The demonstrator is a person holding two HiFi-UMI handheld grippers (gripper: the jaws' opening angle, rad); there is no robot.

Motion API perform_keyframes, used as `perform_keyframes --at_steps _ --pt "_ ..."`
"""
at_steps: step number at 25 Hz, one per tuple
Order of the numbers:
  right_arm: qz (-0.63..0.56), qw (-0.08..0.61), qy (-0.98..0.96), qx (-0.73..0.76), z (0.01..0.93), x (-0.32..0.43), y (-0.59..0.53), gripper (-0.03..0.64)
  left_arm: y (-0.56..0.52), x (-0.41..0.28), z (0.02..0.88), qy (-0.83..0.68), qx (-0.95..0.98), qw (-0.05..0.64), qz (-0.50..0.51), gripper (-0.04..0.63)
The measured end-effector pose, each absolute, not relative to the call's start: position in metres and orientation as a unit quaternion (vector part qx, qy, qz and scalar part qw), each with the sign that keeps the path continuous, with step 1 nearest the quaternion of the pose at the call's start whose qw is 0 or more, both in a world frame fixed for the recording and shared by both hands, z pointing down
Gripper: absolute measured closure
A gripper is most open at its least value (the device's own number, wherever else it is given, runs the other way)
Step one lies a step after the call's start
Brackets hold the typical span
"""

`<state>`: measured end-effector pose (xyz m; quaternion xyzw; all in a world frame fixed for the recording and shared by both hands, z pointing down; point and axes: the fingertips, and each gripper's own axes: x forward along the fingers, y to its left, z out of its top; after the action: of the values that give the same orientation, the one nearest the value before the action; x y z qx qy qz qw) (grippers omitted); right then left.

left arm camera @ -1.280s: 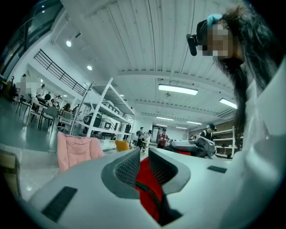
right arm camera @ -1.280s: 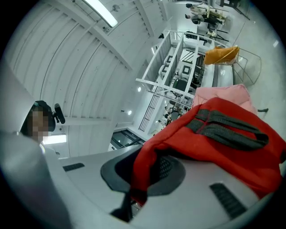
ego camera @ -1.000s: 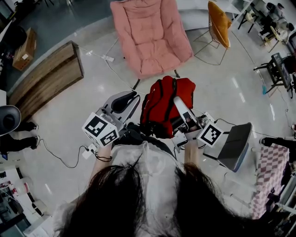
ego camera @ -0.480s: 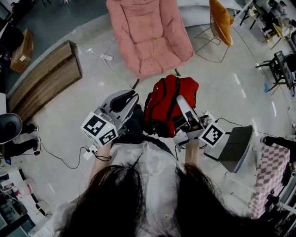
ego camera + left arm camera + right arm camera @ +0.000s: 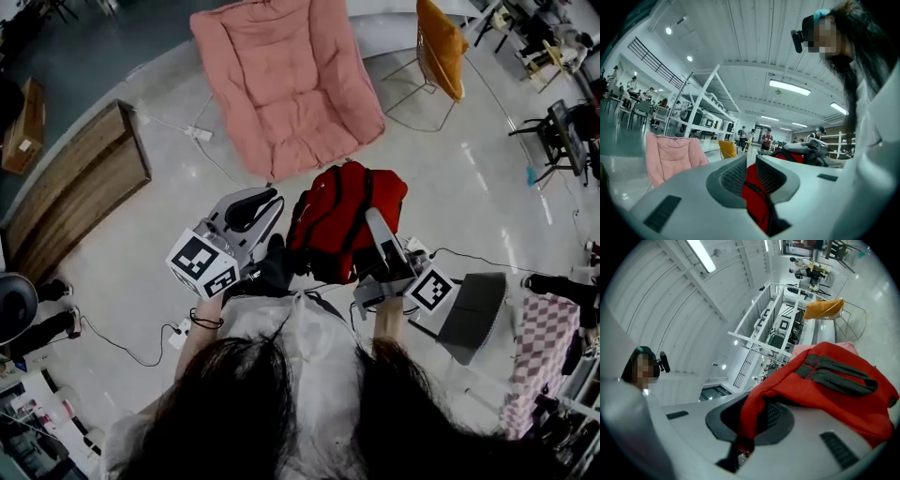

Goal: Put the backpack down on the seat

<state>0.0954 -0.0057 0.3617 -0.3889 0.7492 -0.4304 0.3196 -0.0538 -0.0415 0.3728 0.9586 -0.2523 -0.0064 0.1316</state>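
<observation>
A red backpack with dark straps hangs in the air between my two grippers, just short of the front edge of the pink padded chair. My left gripper holds its left side; in the left gripper view the gripper is shut with red fabric filling the gap. My right gripper holds the right side; in the right gripper view the gripper pinches a fold of the backpack. The pink chair stands ahead at the left, its seat bare.
A yellow chair on a wire frame stands right of the pink one. A wooden bench lies at the left, a power strip and cables on the floor. At the right are a grey seat-like object and a checked cloth.
Both grippers and the backpack have moved forward toward the pink chair, which now looms larger and closer. The grips on the backpack are unchanged.
</observation>
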Motion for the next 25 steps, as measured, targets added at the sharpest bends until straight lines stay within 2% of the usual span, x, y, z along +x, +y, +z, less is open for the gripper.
perform_keyframes --at_steps 6,13,25 --pt "-0.420 0.299 0.751 -0.412 0.355 0.094 -0.076 0.575 -0.111 -0.060 0.375 -0.241 0.961 0.133 -0.010 0.526" --pt "-0.404 0.314 0.752 -0.416 0.339 0.105 -0.143 0.575 -0.168 -0.071 0.372 -0.250 0.960 0.126 -0.019 0.526" --pt "-0.410 0.299 0.793 -0.338 0.312 0.095 -0.269 0.575 -0.232 -0.099 0.383 -0.338 0.930 0.138 -0.030 0.526"
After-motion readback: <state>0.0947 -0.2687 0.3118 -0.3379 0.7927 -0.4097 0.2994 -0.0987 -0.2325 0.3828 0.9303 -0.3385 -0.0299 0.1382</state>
